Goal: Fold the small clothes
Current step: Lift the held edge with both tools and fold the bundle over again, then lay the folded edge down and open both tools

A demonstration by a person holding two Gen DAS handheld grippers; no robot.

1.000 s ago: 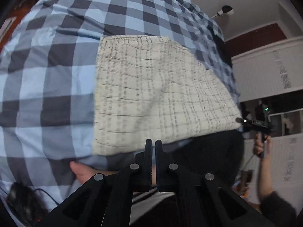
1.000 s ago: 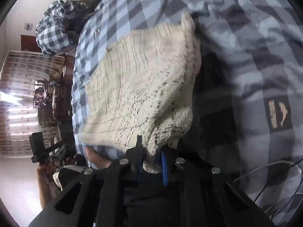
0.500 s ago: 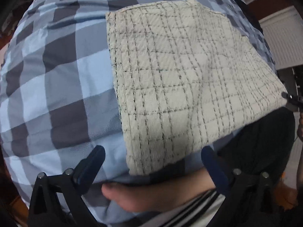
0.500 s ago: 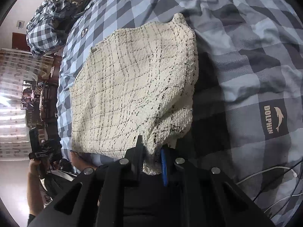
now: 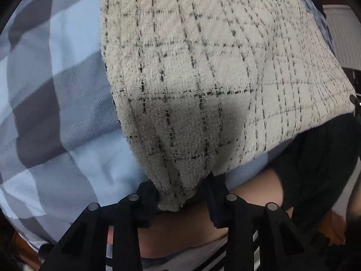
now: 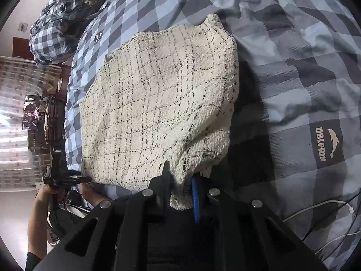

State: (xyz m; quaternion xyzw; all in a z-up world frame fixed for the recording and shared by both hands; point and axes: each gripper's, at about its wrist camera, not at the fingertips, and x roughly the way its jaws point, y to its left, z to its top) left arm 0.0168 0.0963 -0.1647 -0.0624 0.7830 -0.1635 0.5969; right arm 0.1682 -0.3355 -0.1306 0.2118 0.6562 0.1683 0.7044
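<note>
The left gripper (image 5: 180, 194) has just been closing its jaws, and they now pinch a bunched corner of the cream cloth (image 5: 203, 67), whose fabric gathers into folds between the two black fingers. In the right wrist view the same gripper shows small at the left edge (image 6: 67, 178), held in the person's hand (image 6: 45, 194), its tip at the near left corner of the cloth. The right gripper (image 6: 180, 187) is clamped on the opposite near corner, with a thick wad of the cloth (image 6: 158, 101) squeezed between one black finger and the blue pad (image 6: 195, 196) of the other. The cloth is cream with a thin black grid pattern and lies spread flat on a bed cover (image 6: 293, 67) checked in blue and grey, with its two near corners lifted by the grippers. A grey square on the cover carries the word DOLPHIN and a dolphin logo (image 6: 327, 144). White cables (image 6: 320, 205) lie on the cover at the lower right. A heap of checked bedding (image 6: 52, 29) sits at the far end of the bed.
</note>
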